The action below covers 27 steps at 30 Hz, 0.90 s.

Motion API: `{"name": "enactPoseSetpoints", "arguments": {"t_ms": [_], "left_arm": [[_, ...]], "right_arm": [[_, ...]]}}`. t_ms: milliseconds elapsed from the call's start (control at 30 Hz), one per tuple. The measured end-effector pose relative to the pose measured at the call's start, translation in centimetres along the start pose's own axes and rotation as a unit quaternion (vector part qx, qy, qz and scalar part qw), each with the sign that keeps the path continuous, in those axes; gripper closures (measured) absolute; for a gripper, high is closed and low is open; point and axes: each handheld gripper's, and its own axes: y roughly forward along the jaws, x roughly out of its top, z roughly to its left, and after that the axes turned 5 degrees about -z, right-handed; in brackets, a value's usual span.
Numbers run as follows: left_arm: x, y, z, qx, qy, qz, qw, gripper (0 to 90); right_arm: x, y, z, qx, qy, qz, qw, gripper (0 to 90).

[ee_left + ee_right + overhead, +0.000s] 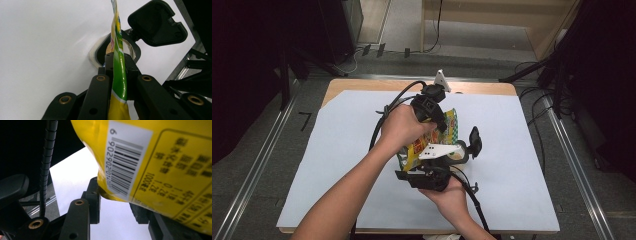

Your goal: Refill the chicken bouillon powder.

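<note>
You hold the yellow pouch (447, 131) above the white sheet (337, 150), over an open container (130, 50). The left gripper (119, 67) pinches its thin edge; the right gripper (117, 202) clamps its bottom corner. It looks soft and slippery, so grip the seams.

We see open white sheet (342, 165) all round; only the lidded container (464, 150) (lid up) blocks right.
</note>
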Motion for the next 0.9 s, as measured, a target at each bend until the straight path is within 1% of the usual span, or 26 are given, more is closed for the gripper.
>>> {"name": "enactPoseSetpoints", "arguments": {"t_ms": [167, 900], "left_arm": [[0.02, 0.02, 0.05, -0.002, -0.004, 0.002, 1.0000, 86.0], [0.24, 0.14, -0.16, -0.004, -0.001, -0.001, 1.0000, 86.1]], "right_arm": [[0.01, -0.01, 0.04, 0.001, 0.001, -0.001, 1.0000, 65.9], [0.02, -0.23, -0.06, -0.002, 0.003, 0.000, 1.0000, 65.8]]}}
